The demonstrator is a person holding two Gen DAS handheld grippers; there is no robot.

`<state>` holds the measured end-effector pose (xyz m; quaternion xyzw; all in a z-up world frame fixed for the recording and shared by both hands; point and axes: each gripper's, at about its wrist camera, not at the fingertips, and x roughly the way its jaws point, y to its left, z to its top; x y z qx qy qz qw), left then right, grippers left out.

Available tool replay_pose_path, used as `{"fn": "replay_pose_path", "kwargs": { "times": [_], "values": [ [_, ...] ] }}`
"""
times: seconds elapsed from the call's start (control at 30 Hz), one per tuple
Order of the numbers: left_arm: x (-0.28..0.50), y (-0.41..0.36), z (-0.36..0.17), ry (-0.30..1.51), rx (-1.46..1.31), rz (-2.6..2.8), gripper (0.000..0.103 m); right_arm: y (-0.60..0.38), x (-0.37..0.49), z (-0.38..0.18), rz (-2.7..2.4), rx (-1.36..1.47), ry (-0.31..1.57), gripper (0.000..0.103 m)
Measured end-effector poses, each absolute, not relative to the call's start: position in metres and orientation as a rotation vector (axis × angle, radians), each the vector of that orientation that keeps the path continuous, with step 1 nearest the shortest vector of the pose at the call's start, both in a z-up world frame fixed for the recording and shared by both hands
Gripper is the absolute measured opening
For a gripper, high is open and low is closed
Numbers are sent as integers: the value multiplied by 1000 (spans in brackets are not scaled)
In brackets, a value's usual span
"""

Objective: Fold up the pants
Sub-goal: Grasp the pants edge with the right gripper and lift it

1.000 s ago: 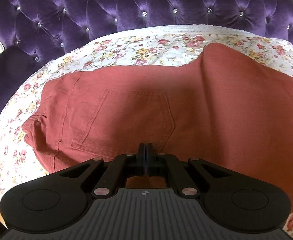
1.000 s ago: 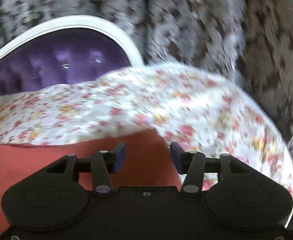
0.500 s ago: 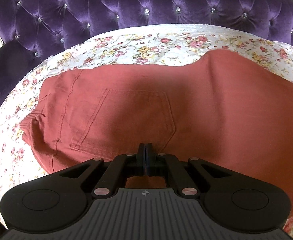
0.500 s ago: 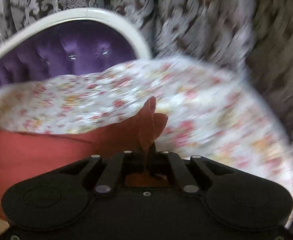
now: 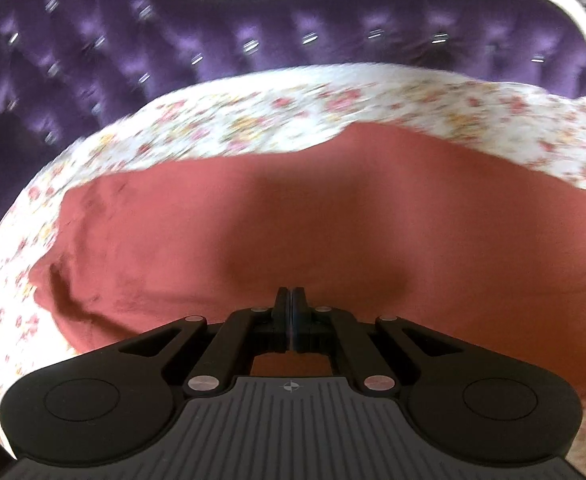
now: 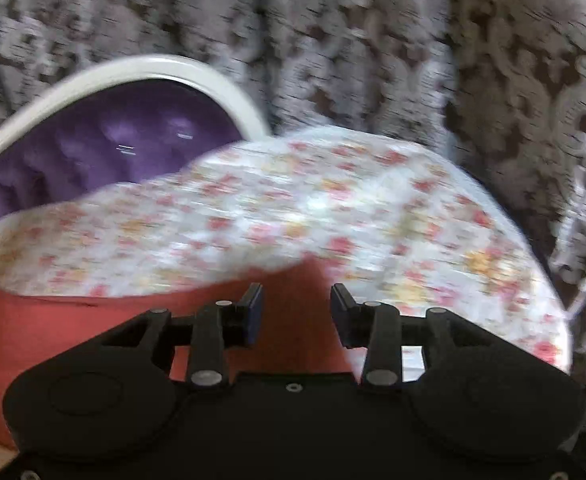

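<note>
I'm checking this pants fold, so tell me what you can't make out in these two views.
- Left wrist view: whether the shut left gripper pinches the pants; its own fingers hide the contact.
- Both views: the pants' near edge, hidden by the gripper bodies.
- Right wrist view: floral cover detail, motion-blurred.

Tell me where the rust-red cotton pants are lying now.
The rust-red cotton pants lie spread on the white floral sheet, in front of the purple tufted headboard; in the right wrist view they fill the lower left.
</note>
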<state>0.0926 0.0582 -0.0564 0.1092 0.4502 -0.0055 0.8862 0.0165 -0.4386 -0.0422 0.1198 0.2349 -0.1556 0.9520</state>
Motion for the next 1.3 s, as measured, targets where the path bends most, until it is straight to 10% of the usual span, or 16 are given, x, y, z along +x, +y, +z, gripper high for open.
{"fn": "replay_pose_path", "kwargs": {
  "times": [0.67,1.3],
  "values": [
    [85,4,-86,989,165,-202,3,-285,162,-91,28,132,584,1],
    [82,-2,-82,999,206,-180,2,-386,-7,-89,-184,328,645,20]
  ]
}}
